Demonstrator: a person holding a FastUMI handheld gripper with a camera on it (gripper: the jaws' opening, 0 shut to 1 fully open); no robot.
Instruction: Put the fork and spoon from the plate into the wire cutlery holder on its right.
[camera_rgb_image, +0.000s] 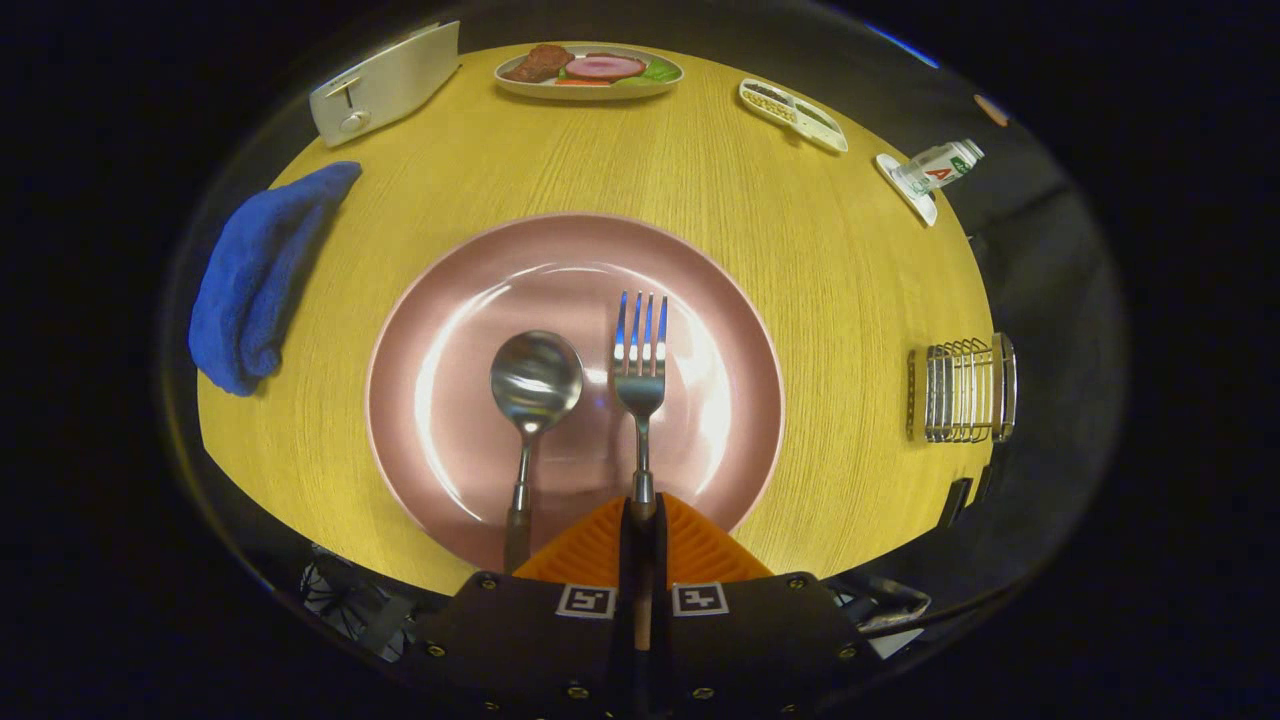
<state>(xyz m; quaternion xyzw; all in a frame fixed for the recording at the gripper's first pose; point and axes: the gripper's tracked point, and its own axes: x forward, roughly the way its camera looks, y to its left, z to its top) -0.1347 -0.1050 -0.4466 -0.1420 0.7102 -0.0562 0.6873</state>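
The gripper (641, 515) has its jaws closed on the handle of the silver metal fork (640, 370), which lies beside the silver metal spoon (534, 385) on the round pink plate (450, 300). The wire cutlery holder (965, 390) stands at the yellow wooden surface's (800, 250) right edge.

We see a round tabletop of pale yellow wood grain (760, 230) lit brightly from above. Around its far rim sit a white toaster (385, 82), a crumpled blue cloth (262, 272), an oval white dish of meat and greens (590, 72), a narrow white divided tray (793, 114) and a small white bottle lying on a saucer (935, 168). Beyond the table everything is dark.
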